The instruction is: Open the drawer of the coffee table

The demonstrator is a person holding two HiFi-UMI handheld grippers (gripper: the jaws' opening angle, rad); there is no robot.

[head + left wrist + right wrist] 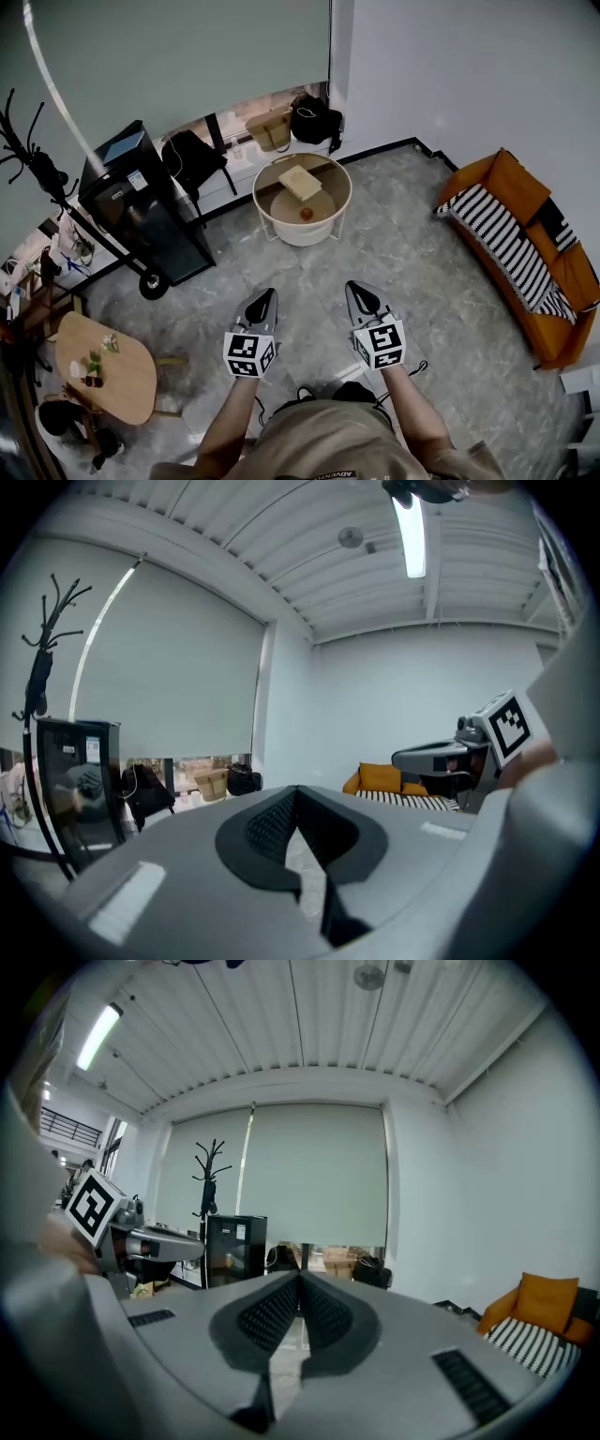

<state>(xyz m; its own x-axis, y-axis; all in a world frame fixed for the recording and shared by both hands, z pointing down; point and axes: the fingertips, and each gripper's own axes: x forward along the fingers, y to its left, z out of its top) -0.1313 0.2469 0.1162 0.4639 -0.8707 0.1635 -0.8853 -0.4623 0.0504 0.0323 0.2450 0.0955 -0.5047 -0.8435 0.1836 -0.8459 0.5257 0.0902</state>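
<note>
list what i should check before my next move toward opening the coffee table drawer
1. left gripper empty: ok, jaws together on nothing.
2. right gripper empty: ok, jaws together on nothing.
3. Jaws open for a handle: not ok, both shut.
4. round table within reach: not ok, it looks too far ahead across the floor.
5. Drawer front located: cannot tell, no drawer shows in any view.
6. Table free of loose things: not ok, a box and an orange ball lie on it.

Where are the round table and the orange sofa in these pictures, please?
Round table (pixel 304 234): head view, on its white front wall.
Orange sofa (pixel 514 184): head view, on its orange back cushion.
</note>
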